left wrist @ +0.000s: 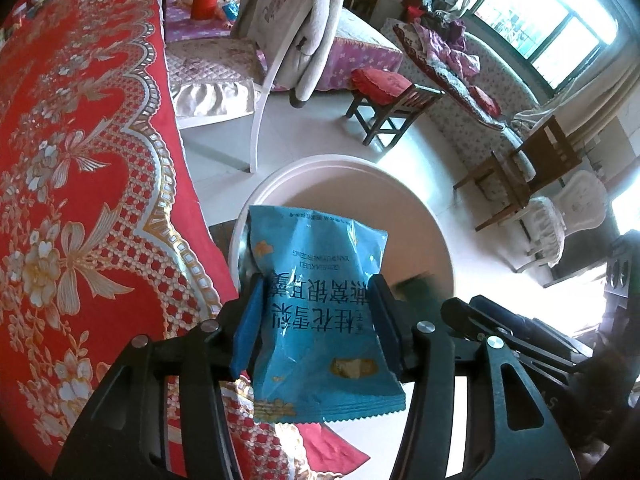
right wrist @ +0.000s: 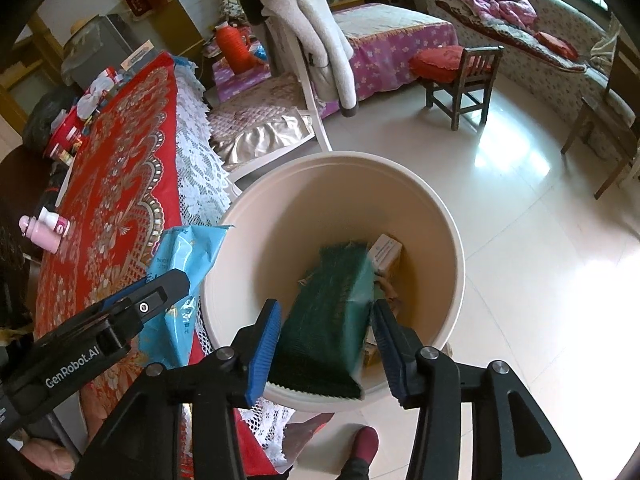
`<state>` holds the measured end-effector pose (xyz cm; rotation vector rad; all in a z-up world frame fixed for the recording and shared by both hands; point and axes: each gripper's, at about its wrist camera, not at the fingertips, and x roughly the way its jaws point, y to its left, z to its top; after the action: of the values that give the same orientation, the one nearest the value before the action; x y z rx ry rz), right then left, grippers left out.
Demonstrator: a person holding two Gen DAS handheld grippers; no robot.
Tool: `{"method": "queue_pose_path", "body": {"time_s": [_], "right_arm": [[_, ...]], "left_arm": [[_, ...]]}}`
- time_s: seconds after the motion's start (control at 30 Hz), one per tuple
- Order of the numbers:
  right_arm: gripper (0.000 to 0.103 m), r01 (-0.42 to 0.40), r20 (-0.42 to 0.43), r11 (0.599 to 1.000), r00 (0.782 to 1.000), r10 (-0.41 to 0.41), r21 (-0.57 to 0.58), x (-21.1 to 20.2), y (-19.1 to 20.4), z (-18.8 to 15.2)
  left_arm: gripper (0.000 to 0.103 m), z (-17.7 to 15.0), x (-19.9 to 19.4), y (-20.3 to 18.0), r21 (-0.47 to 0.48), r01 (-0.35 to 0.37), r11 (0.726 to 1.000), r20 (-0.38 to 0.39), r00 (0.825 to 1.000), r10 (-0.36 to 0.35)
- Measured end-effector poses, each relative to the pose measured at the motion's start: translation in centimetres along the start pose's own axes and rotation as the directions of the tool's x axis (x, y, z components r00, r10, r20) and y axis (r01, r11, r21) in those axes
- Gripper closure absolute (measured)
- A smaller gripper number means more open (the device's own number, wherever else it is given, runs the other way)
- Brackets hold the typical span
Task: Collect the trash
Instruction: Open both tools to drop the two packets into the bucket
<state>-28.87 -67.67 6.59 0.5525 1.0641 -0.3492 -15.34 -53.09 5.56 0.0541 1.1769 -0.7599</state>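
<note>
1. Red cloth [left wrist: 80,160]: covered the table on the far left, with a lace edge hanging toward the bin. A pink bottle [right wrist: 44,230] lay on its side on it.
2. Left claw [left wrist: 316,284]: pointed steeply down by the table's edge. My blue pads [left wrist: 248,320] lay against both sides of the blue packet [left wrist: 316,264], which was sharp in view and not dropping, so I list it as gripped.
3. Blue packet: puffy, printed with white characters. It hung between the table's edge and the near rim of the bin, partly over the rim, not inside.
4. Bin [right wrist: 340,156]: round, cream, on the pale tiled floor just beside the table, under both claws. A small box [right wrist: 386,252] lay at the bottom.
5. Right claw [right wrist: 327,306]: over the bin's mouth, aimed down, its pads parted.
6. Green packet [right wrist: 328,312]: between my right pads and blurred. It looked loose rather than pinched, its far end already down inside the bin near the box.
7. Red shoe [right wrist: 366,444]: on the floor below the bin's near rim.
8. Wooden chair [right wrist: 460,76]: red cushion, well apart on the right.
</note>
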Motion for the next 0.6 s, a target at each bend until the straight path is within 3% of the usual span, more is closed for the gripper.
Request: {"method": "queue_pose_path", "body": {"time_s": [0.33,0.6], "right_arm": [[0.057,-0.005,0.002,1.000,1.000,0.005,0.012,-0.2,0.0,-0.1],[0.056,-0.013,0.004,1.000,1.000,0.013,-0.009,-0.3,1.1,-0.2]], "left_arm": [[0.051,-0.4,-1.2,0.3,-0.012,0.000,1.000,0.017,1.000,0.001],[0.051,-0.9,-3.0,1.3,-0.017,-0.069,0.997,0.056,0.996,0.070]]}}
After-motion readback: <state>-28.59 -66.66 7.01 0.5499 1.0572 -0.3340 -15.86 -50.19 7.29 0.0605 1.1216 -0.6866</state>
